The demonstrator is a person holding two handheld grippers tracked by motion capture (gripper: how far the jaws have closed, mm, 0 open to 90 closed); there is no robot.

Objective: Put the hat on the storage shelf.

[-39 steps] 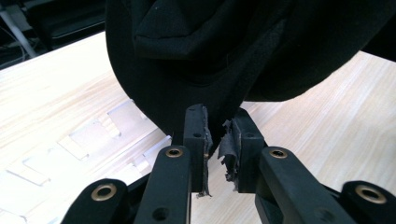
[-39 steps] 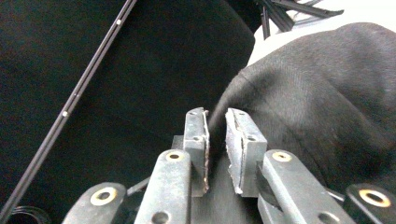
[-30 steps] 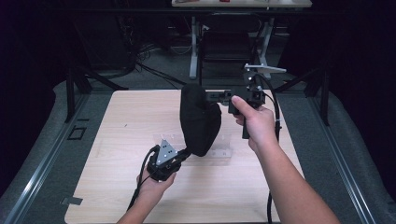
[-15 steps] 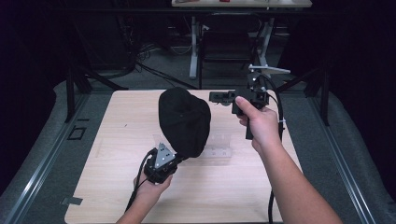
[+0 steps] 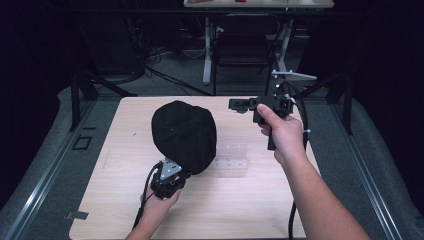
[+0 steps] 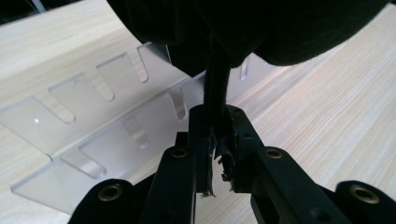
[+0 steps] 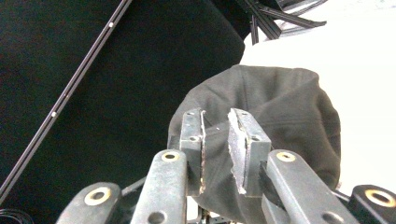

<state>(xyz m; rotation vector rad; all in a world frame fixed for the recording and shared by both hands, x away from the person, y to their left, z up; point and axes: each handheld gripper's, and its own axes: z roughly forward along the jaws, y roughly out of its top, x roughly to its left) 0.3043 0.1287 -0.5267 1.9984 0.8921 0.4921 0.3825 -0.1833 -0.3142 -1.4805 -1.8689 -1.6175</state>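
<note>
The black cap (image 5: 184, 135) hangs bunched above the middle of the wooden table (image 5: 250, 210), over the near-left end of a clear plastic rack (image 5: 234, 159) that lies flat on the wood. The left gripper (image 5: 176, 175) holds it from below: in the left gripper view a narrow fold of the cap's edge (image 6: 215, 93) runs down between the two black jaws, which are clamped almost fully together on the cloth, while the bulk of the cap swells above and beyond them.

The right gripper (image 5: 239, 105) is raised at the far right of the table, well apart from the cap, its jaws pointing toward it. In the right gripper view the jaws stand partly open with a clear gap and nothing between them; the cap (image 7: 280, 107) sits beyond their tips. They have just been opening a little further.

The step in hand looks like the one-handed hold after the right side let go, with the cap being brought down toward the rack. The next move likely calls for the right gripper to come in and take a fresh edge of the cap, or for the left to lower it squarely onto the rack without the cloth slipping from the narrow pinch
</note>
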